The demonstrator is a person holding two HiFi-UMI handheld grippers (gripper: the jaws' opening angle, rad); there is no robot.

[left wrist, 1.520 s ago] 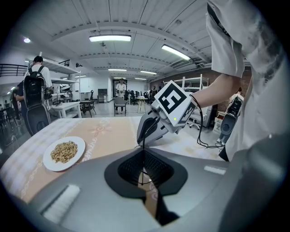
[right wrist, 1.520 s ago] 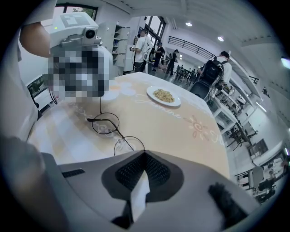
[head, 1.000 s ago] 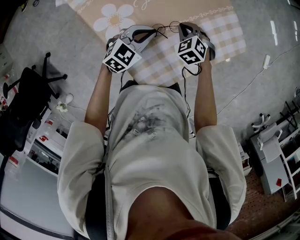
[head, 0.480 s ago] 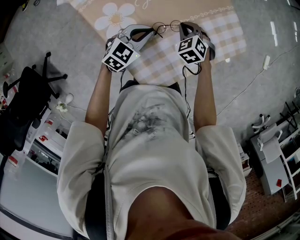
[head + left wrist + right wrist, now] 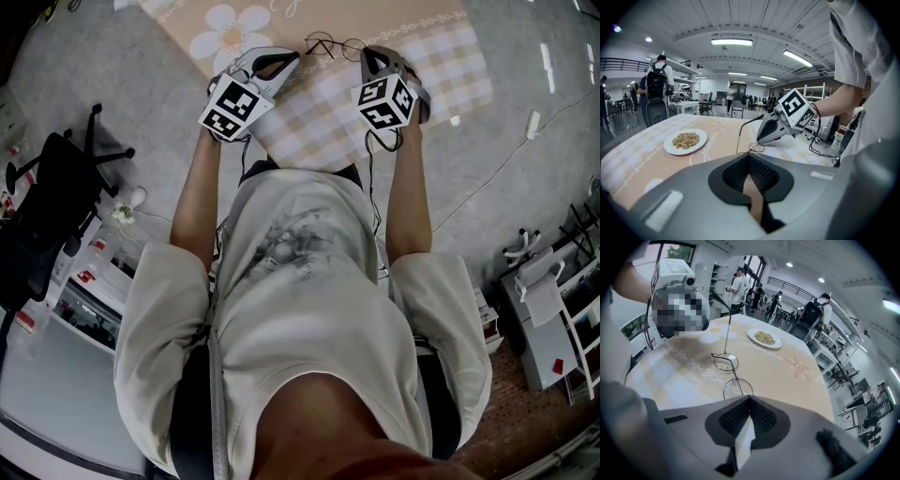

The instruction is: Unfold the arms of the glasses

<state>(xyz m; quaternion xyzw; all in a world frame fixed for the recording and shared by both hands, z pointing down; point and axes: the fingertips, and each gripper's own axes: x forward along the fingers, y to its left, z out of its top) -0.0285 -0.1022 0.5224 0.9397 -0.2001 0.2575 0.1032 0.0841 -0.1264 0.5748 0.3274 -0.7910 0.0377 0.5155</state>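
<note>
Two hand-held grippers, both clenched. Left hand-held gripper [image 5: 292, 56]: jaws together on nothing, hovering just left of the glasses [image 5: 726, 362]. Right hand-held gripper [image 5: 365, 52]: shut at the near end of the frame. It is probably pinching it, though the contact is hidden under the jaw tips.

Glasses lie flat on the worktop [image 5: 783, 376], right in front of the right jaws. One arm [image 5: 727, 329] stands upright; the other is not visible.

Step in hand, as I judge it: open the second arm. Steady the frame by its end, take the thin arm near its tip, and swing it gently about the hinge without twisting.

Surroundings: plate of food [image 5: 685, 140] well apart. The right gripper's cable [image 5: 813, 138] trails behind it. Nothing obstructs.
</note>
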